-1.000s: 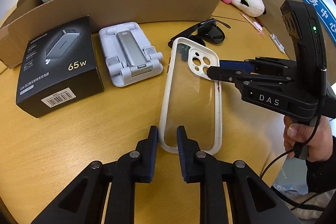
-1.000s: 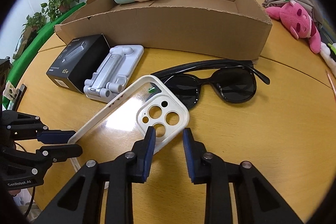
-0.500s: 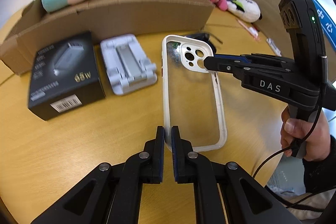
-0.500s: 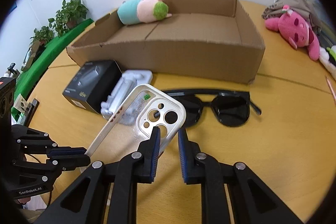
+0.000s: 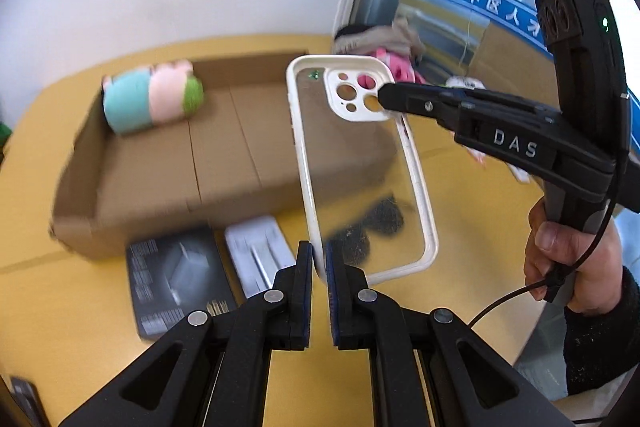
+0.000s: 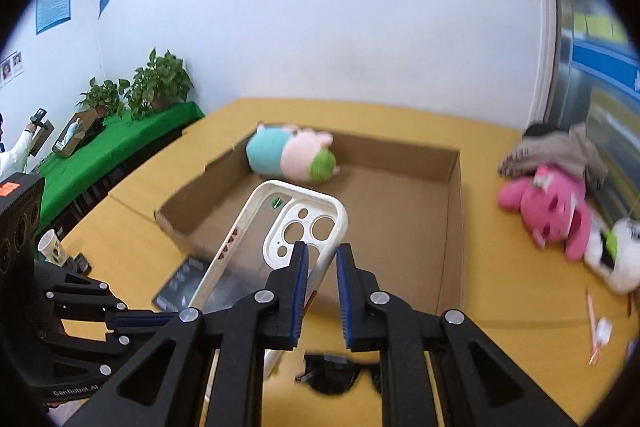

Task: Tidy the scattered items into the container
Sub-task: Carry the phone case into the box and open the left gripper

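A clear phone case with a white rim (image 5: 360,171) is held in the air in front of the open cardboard box (image 5: 224,151). My left gripper (image 5: 319,259) is shut on its bottom corner. My right gripper (image 6: 322,255) is shut on the camera end of the phone case (image 6: 280,239); in the left wrist view its fingers (image 5: 404,99) reach that end from the right. A teal, pink and green plush (image 5: 152,99) lies in the box (image 6: 452,227). Black sunglasses (image 6: 340,375) lie on the table below the right gripper.
A black charger box (image 5: 176,283) and a grey phone stand (image 5: 260,255) lie on the yellow table (image 5: 60,307) before the box. A pink plush (image 6: 552,207) and a white plush (image 6: 616,251) lie at the right. A pencil (image 6: 592,331) lies nearby.
Both grippers have lifted the phone case off the table, up and towards the cardboard box. The sunglasses, charger box and stand have stayed on the table.
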{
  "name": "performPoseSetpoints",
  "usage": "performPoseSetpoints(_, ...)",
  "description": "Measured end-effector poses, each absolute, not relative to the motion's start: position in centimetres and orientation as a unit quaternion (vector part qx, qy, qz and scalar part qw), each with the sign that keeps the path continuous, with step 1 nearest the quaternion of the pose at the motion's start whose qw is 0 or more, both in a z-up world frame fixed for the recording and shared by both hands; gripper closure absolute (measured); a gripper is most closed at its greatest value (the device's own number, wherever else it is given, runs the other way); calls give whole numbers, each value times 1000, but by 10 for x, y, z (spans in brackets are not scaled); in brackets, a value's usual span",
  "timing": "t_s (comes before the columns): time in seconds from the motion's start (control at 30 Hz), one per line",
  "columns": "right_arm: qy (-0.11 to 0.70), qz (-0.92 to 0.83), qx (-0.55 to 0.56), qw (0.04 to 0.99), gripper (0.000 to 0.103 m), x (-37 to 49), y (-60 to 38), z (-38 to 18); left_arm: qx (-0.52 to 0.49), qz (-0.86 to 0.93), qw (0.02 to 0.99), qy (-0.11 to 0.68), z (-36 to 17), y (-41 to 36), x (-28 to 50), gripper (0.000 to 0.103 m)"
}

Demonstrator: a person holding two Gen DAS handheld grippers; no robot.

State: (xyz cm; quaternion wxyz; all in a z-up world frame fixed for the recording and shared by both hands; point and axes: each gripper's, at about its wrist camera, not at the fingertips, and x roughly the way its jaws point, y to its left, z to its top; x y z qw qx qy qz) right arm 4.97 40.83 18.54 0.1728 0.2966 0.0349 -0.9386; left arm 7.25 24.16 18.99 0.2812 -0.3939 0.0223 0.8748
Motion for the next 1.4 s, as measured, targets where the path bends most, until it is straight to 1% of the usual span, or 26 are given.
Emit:
performPoseSetpoints(0.17, 37, -945, 269, 182, 90, 11, 405, 219, -359, 894, 267, 16, 219, 242, 30, 97)
performPoseSetpoints(0.4, 38, -945, 264, 190, 91, -61, 399, 243, -343, 905, 251, 14, 235, 242, -45, 97)
performPoseSetpoints(0.57, 30, -940, 280, 193, 91, -114, 400, 243, -347, 905, 247, 13, 242, 246, -87, 97)
performPoseSetpoints(0.73, 21, -932, 307, 193, 91, -171, 404, 226, -367, 899, 238, 7, 239, 256, -132, 97)
performPoseSetpoints(0.9, 9, -916, 346, 203, 91, -226, 406, 195, -407, 886, 223, 7, 211, 267, -184, 97)
performPoseSetpoints(1.07, 7, -899, 391, 196, 91, -264, 400, 143, -467, 860, 205, -9, 164, 273, -225, 98)
performPoseSetpoints(1.2, -6, -882, 430, 194, 91, -279, 399, 96, -509, 837, 198, -2, 119, 278, -241, 98)
performPoseSetpoints(1.4, -5, -860, 476, 184, 91, -299, 396, 53, -542, 821, 180, 20, 75, 289, -254, 98)
